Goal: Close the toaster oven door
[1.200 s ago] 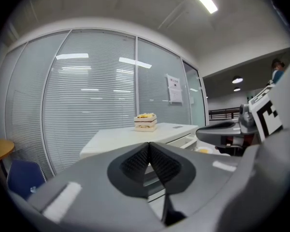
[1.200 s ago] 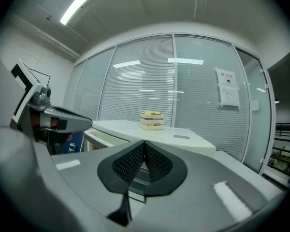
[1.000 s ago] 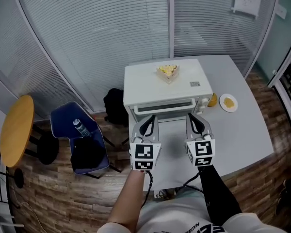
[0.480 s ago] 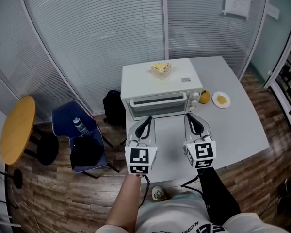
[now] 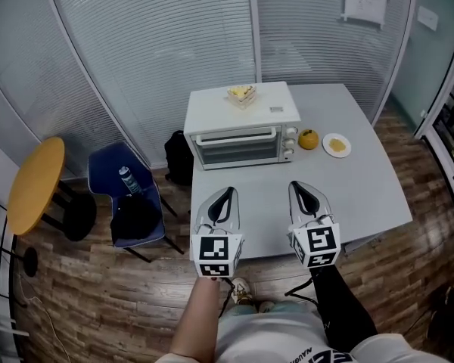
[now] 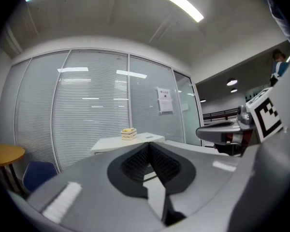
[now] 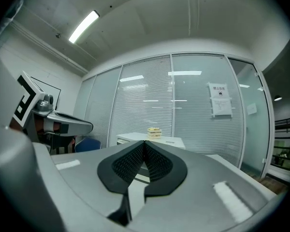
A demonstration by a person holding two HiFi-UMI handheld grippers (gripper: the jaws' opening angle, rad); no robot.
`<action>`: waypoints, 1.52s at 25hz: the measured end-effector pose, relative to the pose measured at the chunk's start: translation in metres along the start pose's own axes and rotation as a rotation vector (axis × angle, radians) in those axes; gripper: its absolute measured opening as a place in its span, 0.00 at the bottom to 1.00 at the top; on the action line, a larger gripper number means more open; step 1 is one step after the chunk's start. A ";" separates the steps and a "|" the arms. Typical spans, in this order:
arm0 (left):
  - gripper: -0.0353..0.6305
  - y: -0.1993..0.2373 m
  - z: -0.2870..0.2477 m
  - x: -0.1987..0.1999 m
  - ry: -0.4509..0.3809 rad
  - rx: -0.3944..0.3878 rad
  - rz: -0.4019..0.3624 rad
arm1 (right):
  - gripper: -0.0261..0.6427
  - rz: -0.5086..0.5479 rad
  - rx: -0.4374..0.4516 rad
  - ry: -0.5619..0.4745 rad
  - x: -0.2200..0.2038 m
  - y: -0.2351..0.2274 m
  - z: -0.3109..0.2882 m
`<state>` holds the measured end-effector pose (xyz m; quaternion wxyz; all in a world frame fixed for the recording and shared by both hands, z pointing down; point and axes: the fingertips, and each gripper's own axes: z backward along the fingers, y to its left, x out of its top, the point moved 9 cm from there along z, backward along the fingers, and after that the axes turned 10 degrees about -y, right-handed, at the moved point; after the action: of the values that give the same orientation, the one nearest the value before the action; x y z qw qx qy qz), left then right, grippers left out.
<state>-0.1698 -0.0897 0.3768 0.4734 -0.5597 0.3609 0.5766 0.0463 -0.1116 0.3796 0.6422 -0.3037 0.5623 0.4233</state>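
We see the white toaster oven (image 5: 240,131) at the far side of the grey table (image 5: 363,187), and its glass door (image 5: 234,147) is fully shut. On top of the oven sits a small food box (image 5: 241,94). Just to the right of the oven lie a round orange fruit (image 5: 309,138) and a small plate (image 5: 337,144). Well in front of the oven, the left gripper (image 5: 225,197) and the right gripper (image 5: 300,190) are side by side, each with its jaws pressed together and holding nothing.

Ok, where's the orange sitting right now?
In the head view, the orange sits on the grey table, between the toaster oven and the small plate.
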 end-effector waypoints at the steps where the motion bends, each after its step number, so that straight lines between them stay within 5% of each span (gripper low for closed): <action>1: 0.14 -0.006 0.007 0.001 -0.003 -0.002 -0.001 | 0.04 -0.005 0.011 0.001 0.000 0.000 0.008; 8: 0.14 -0.042 0.043 0.006 -0.016 -0.027 -0.018 | 0.04 -0.030 0.069 -0.010 0.000 0.005 0.048; 38: 0.14 -0.044 0.057 0.010 -0.037 0.007 -0.038 | 0.04 0.036 0.142 -0.038 0.008 0.014 0.058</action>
<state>-0.1443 -0.0211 0.3786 0.4930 -0.5539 0.3434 0.5764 0.0609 -0.0529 0.3832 0.6650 -0.2392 0.5840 0.3995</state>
